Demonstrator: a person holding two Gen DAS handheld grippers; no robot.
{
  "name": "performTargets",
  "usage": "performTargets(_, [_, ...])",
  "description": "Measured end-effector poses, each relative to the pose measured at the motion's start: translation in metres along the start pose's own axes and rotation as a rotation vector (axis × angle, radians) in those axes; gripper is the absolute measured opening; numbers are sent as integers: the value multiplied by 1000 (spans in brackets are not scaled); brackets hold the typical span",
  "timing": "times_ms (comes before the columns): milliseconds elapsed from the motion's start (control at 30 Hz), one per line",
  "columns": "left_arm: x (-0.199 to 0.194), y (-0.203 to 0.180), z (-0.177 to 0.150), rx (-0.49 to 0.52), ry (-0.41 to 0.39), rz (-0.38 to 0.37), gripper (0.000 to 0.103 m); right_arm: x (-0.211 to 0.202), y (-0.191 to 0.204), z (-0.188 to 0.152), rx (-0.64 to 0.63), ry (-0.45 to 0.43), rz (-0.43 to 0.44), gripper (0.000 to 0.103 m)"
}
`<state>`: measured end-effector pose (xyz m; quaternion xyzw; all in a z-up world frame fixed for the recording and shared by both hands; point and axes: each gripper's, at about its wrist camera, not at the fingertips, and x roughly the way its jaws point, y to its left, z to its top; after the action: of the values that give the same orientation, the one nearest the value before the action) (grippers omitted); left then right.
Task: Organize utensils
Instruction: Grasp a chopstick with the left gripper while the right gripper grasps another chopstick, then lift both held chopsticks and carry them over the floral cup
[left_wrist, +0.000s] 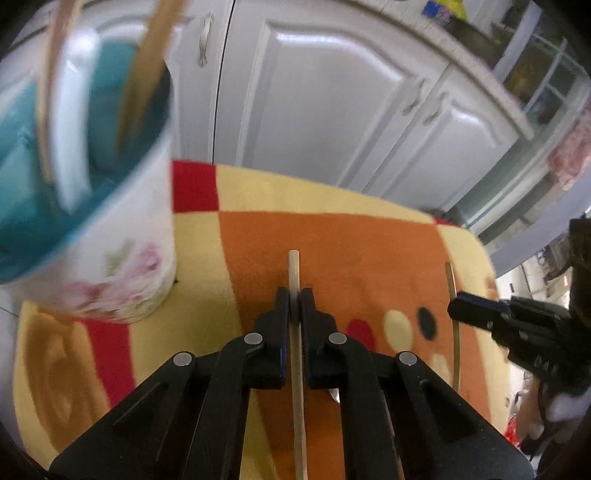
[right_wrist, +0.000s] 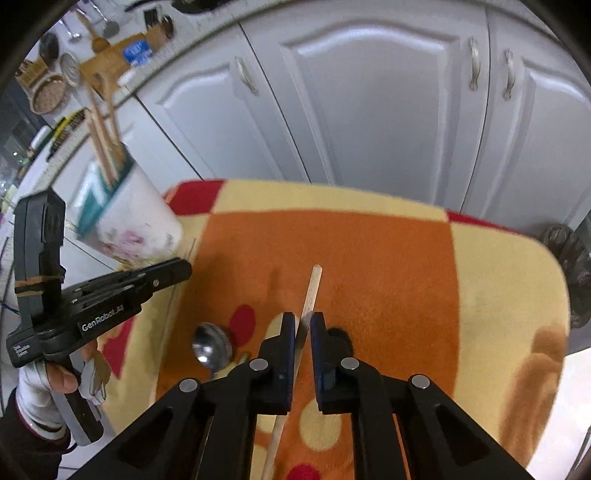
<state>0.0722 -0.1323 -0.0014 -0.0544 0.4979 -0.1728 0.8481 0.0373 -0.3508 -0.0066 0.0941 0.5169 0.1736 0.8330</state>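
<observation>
Looking along the left tongs (left_wrist: 294, 295), the left view shows them clamped on a wooden chopstick (left_wrist: 293, 269), which runs straight between the pads and sticks out a little past the tips. The right view shows the right tongs (right_wrist: 303, 319) clamped on a second chopstick (right_wrist: 313, 286), slightly tilted, with its tip over the orange part of the blanket (right_wrist: 369, 251) that covers the worktop.

Only the right view shows the spoon (right_wrist: 211, 349): it lies on the blanket just left of the right tongs, bowl up and shiny. In that view one sees also the left tongs from the side (right_wrist: 177, 271), held by a gloved hand (right_wrist: 55, 376), and their tip is near the foot of the cup (right_wrist: 136, 221). The left view shows the inside of the cup (left_wrist: 140, 236) close and blurred: teal within, white with pink flowers outside, with two chopsticks (left_wrist: 147, 66) and a white piece standing in it. The right tongs (left_wrist: 458, 306) appear at its right edge, beside their thin stick.

The cup stands at the far left corner of the blanket, close to its edge. The white cabinet doors (right_wrist: 369, 110) rise just behind the far edge. The orange middle and the yellow right side of the blanket are bare; a dark object (right_wrist: 569, 266) is at the right edge.
</observation>
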Motion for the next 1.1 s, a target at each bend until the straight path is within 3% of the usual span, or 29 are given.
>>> performTargets(233, [-69, -1, -10, 12, -114, -55, 4, -52, 21, -4, -37, -98, 38, 6])
performTargets(433, [-99, 0, -21, 32, -161, -52, 5, -57, 29, -10, -66, -87, -12, 6])
performTargets(467, [-101, 1, -23, 30, -166, -52, 5, -50, 24, -9, -46, -73, -14, 12])
performTargets(500, [-100, 1, -23, 26, -168, -52, 5, -40, 19, -9, -23, -47, -31, 32])
performTargets(567, [-102, 0, -24, 19, -174, -55, 5, -22, 10, -11, 5, -4, -47, 39])
performTargets(633, [-108, 1, -28, 20, -181, -48, 5, 3, 8, -11, 11, 40, -41, 36])
performTargets(733, [-114, 3, -30, 15, -189, -45, 5, 42, 7, -10, 9, 92, -83, 17])
performTargets(767, [-117, 4, -31, 12, -194, -44, 5, 48, 6, -10, 8, 68, -104, 8])
performTargets(833, [-125, 9, -35, 4, -205, -44, 5, 47, 5, -9, 17, 64, -100, 7])
performTargets(1100, [-149, 17, -40, -10, -239, -70, 5, -41, 13, -6, -6, -91, 18, 5])
